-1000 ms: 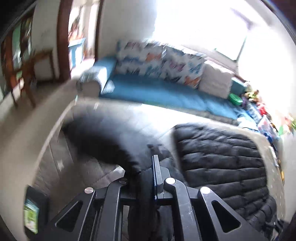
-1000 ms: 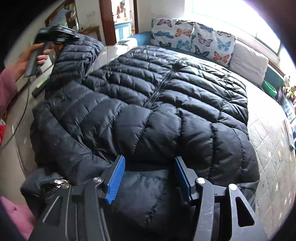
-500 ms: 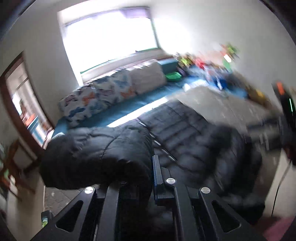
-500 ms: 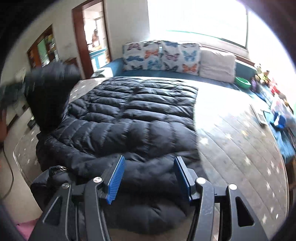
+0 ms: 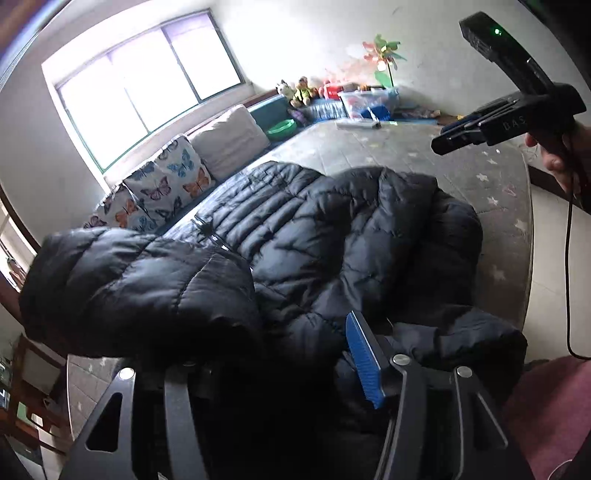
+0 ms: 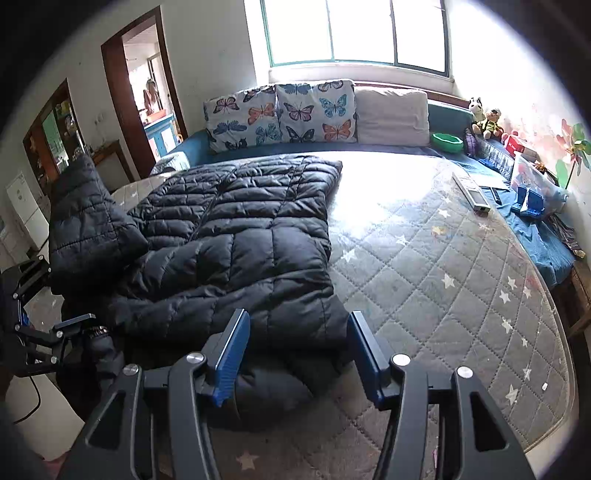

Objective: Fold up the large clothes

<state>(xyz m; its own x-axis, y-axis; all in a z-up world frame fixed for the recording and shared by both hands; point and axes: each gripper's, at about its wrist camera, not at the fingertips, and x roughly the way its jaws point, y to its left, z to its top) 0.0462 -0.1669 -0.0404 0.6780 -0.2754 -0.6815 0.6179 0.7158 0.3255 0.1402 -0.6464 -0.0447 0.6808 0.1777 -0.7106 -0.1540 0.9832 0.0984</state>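
A: What is nearest to us?

B: The left tool (image 5: 291, 365). Its jaws are opening. One blue-padded finger (image 5: 364, 360) shows clearly; the other is buried in shadow under a black puffer jacket (image 5: 314, 236). A puffy sleeve (image 5: 140, 284) bulges over that hidden side. Jacket fabric lies between the fingers, but I cannot tell whether it is still pinched.

A: And the right tool?

B: The right tool (image 6: 297, 354) hovers above the near hem of the jacket with its two blue pads (image 6: 232, 354) about half apart. Nothing is gripped; the fabric lies below the gap. In the left camera's view it appears high at the right, gripped by a hand (image 5: 557, 151), with a black cable (image 5: 570, 258) hanging from it.

A: Where does the jacket lie?

B: It is on the bed (image 6: 443, 266), a grey quilted mattress with white stars. It is spread on the left half, its zip running up the middle, and the left sleeve is folded in and standing up in a hump.

A: What lies beyond?

B: Two butterfly-print cushions (image 6: 280, 114) and a plain white pillow (image 6: 391, 110) line the far edge. A green bowl (image 6: 447, 142) and soft toys (image 6: 484, 120) sit to the right. Behind them is a bright window (image 6: 354, 33), and an open doorway (image 6: 144, 85) at the left.
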